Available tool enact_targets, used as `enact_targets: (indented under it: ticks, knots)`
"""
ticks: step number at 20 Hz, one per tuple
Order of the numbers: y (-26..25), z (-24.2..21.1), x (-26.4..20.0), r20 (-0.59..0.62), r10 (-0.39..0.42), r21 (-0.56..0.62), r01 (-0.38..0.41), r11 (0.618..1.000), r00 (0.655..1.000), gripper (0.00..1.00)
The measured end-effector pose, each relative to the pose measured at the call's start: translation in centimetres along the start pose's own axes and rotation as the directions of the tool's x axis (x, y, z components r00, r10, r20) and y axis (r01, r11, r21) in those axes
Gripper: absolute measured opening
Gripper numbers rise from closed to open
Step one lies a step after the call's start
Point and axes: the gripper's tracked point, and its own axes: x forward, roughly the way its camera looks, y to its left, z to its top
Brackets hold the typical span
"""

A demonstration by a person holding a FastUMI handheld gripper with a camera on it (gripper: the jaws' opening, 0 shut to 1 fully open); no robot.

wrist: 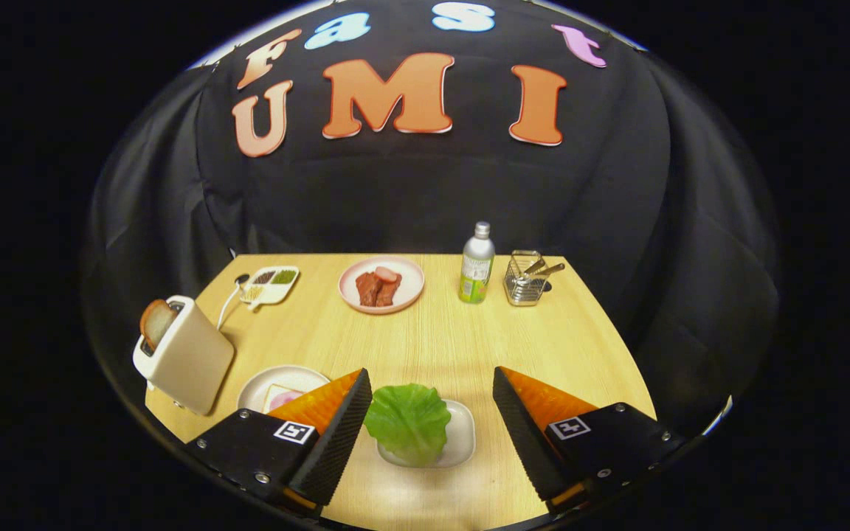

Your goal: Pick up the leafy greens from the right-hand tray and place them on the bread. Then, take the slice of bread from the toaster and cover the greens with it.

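Greens [408, 422] lie flat, roughly round with no clear long axis, on a small tray [462, 442] at lower centre, between the gripper's [425, 387] wide-apart fingers, untouched; toaster [185, 354] with bread [156, 321] stands lower left.

Wood, plastic, wire and cloth on the booth table

The table [432, 339] looks like pale wood laminate with a fine straight grain and a soft sheen where light falls. The toaster [187, 354] has a smooth cream plastic shell, matt; the bread slice [156, 322] in its slot looks dry and rough-crusted. The leafy greens [409, 422] are crinkled and slightly waxy (likely plastic), lying on a smooth white tray [462, 435] between the wide-apart fingers of the gripper [432, 387], whose inner pads [340, 435] are finely ribbed. The bottle [477, 269] is glossy, the basket [527, 280] shiny metal wire, the wall [425, 192] matt creased cloth.
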Motion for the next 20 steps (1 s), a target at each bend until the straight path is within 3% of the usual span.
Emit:
enact_targets:
  ticks: [7, 20]
  knots:
    - [1.4, -5.4, 4.4, -0.221, 0.044, -0.104, -0.068, 0.992, 0.974, 1.00]
    - [2.9, -13.9, 10.3, -0.535, 0.080, -0.129, -0.174, 0.976, 0.841, 1.00]
